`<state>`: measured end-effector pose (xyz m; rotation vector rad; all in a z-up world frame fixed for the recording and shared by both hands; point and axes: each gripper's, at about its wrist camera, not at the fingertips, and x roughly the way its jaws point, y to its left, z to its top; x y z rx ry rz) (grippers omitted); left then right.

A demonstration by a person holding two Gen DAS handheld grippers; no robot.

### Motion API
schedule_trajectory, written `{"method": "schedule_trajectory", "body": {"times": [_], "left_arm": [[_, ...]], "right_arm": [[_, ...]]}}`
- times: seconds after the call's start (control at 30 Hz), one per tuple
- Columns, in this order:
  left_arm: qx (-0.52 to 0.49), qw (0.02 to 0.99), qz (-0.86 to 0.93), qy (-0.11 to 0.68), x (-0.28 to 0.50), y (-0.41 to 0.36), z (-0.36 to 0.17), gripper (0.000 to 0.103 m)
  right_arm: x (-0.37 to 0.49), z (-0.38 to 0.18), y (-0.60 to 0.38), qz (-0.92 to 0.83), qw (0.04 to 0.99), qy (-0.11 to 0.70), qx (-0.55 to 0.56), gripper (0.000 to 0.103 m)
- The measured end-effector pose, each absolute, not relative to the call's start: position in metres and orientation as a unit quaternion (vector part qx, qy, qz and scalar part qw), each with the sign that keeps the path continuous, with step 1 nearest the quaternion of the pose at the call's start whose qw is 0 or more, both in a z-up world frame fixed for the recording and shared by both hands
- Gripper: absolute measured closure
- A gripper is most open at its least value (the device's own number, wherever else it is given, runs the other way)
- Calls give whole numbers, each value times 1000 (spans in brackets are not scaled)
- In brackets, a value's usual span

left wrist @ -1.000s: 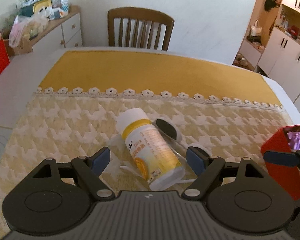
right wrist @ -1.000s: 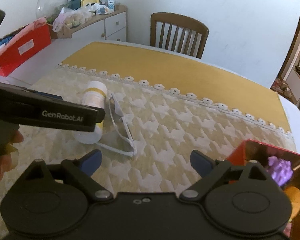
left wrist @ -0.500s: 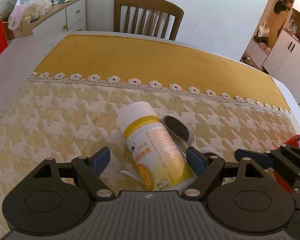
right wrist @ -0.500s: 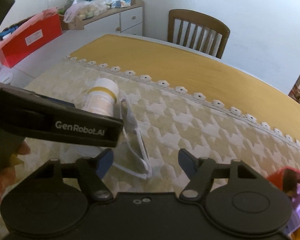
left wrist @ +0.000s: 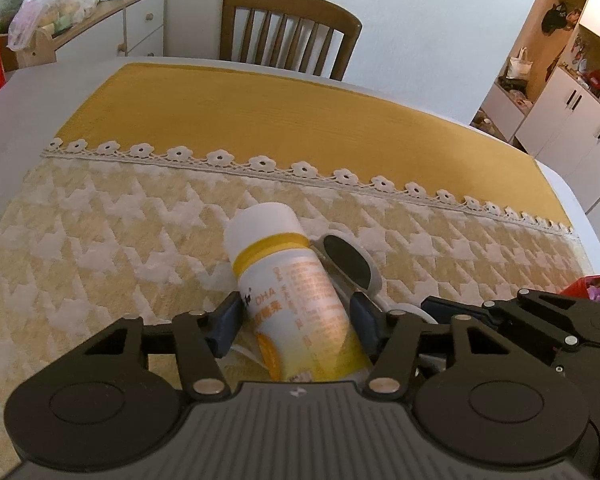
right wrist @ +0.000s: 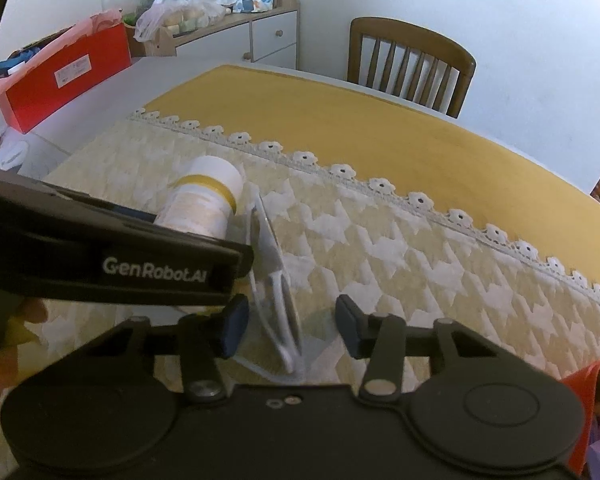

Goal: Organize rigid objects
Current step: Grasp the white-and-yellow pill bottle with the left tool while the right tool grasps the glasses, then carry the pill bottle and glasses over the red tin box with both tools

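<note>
Nearest: L gripper (left wrist: 296,318) is down over the bottle (left wrist: 296,300), jaws just been closing, one pad each side of its lower body. Looks like both pads meet the label, so I'd call it gripped, about half open since the bottle's fat. The bottle lies on its side on the tablecloth (left wrist: 100,248), white cap pointing far, base tucked under the gripper body.

R gripper (right wrist: 290,322) sits just right of it, jaws also just been closing, and the white sunglasses (right wrist: 278,280) stand between the pads. There's a clear gap at the right pad and the left one's hard to read, so no grip yet; roughly a third open.

The sunglasses lie right beside the bottle, near lens by the yellow band, maybe touching it, can't tell.

How to do this well, imo: keep the L squeeze centred on the bottle, it's round and smooth and could roll out. On the R, close slowly onto the frame, not the lens; it's thin and springy. Lift the two apart so an arm of the glasses doesn't snag the bottle.

Near right corner: red box (right wrist: 580,384) w/ something purple inside, prob the drop spot.

Far: yellow half of the cloth past the lace trim, then a wooden chair (left wrist: 288,32) at the far edge.
</note>
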<state>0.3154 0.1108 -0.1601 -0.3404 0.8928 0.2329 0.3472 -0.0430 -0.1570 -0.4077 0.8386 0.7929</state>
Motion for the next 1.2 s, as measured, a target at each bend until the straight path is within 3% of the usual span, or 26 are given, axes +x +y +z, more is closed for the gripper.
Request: {"method": "schedule_trajectory", "body": {"times": [0.07, 0.2, 0.47, 1.2], "left_arm": [[-169, 882, 109, 427, 313, 114, -160, 47], [-174, 882, 104, 425, 310, 116, -159, 50], [-168, 885, 94, 425, 298, 113, -156, 58], [-204, 885, 29, 419, 244, 72, -125, 59]], "right_arm": [[348, -157, -43, 374, 819, 393, -189, 64], [342, -156, -39, 381, 816, 387, -197, 82], [326, -153, -40, 368, 819, 386, -210, 84], [272, -118, -114, 337, 830, 411, -167, 86]]}}
